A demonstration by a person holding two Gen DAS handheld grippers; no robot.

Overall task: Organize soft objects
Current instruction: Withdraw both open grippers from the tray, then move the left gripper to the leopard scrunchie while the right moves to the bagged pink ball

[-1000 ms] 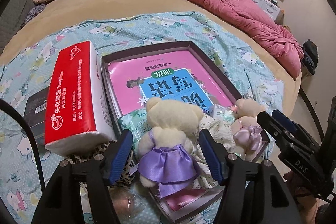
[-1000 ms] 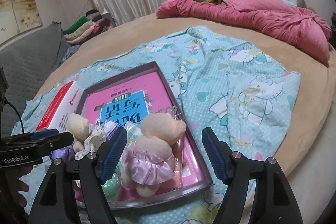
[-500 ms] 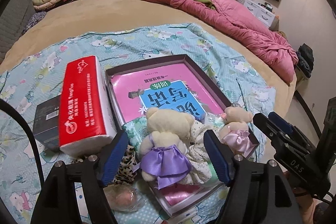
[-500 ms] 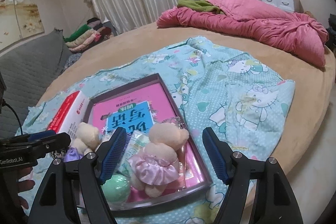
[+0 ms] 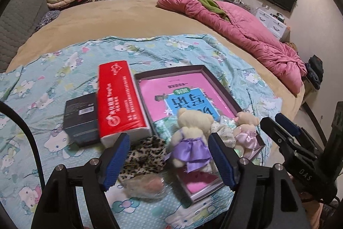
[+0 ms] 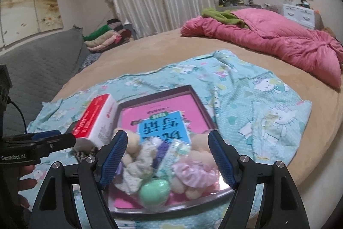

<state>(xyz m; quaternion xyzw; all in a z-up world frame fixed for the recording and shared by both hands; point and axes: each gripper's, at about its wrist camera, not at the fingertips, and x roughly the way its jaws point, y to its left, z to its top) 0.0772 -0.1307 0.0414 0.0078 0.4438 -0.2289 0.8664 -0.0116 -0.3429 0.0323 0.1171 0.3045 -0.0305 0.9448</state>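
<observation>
Purple-skirted bear [image 5: 190,138] sitting in tray [image 5: 223,87]; left claw [image 5: 169,162], right claw [image 6: 167,160] both released, hovering, pulling back farther than before.

"GenRobot.AI" on left gripper [image 6: 53,140], "DAS" on right gripper [image 5: 278,123]

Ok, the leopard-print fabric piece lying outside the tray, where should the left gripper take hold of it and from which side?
Take the leopard-print fabric piece across its bunched middle, coming straight down from above with the left gripper. It lies crumpled on the teal patterned sheet, with the red tissue pack just behind and the dark shallow tray beside it, so a side approach looks crowded. The jaws are already open.
</observation>
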